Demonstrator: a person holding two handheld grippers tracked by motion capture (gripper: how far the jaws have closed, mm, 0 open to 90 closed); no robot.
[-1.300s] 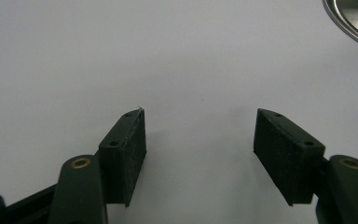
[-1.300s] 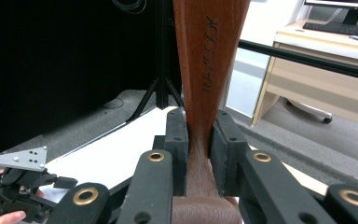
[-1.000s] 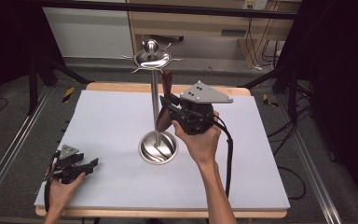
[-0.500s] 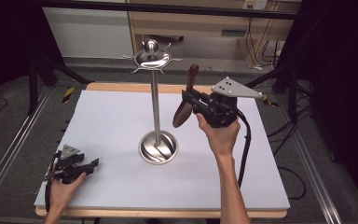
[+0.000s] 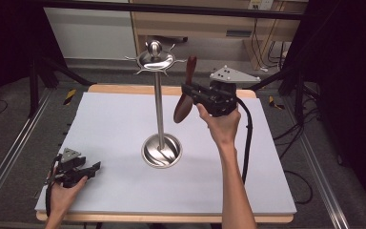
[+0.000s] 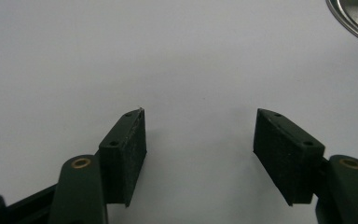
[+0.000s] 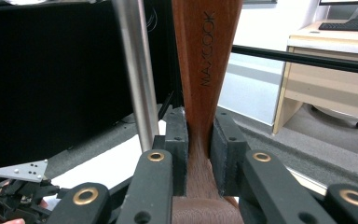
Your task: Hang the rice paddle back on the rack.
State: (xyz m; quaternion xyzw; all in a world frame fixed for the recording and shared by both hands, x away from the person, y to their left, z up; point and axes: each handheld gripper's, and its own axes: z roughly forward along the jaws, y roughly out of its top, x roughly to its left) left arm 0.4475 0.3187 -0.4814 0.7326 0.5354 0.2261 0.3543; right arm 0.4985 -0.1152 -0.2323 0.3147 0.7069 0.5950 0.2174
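A steel utensil stand with a round base and hooks around its top rises from the middle of the white table. My right gripper hangs just right of the pole, shut on a brown wooden spoon. The spoon is upright, handle up and bowl down. In the right gripper view the pads clamp the spoon's neck, and the pole stands close on its left. My left gripper rests on the table at the front left. Its jaws are open with nothing between them.
The white mat covers a wooden table. The edge of the stand's base shows in the left gripper view. A wooden desk and cables lie behind the table, with dark frame legs at both sides.
My right gripper has carried the spoon to the right, away from the pole, and a little higher. The left gripper has stayed where it was.
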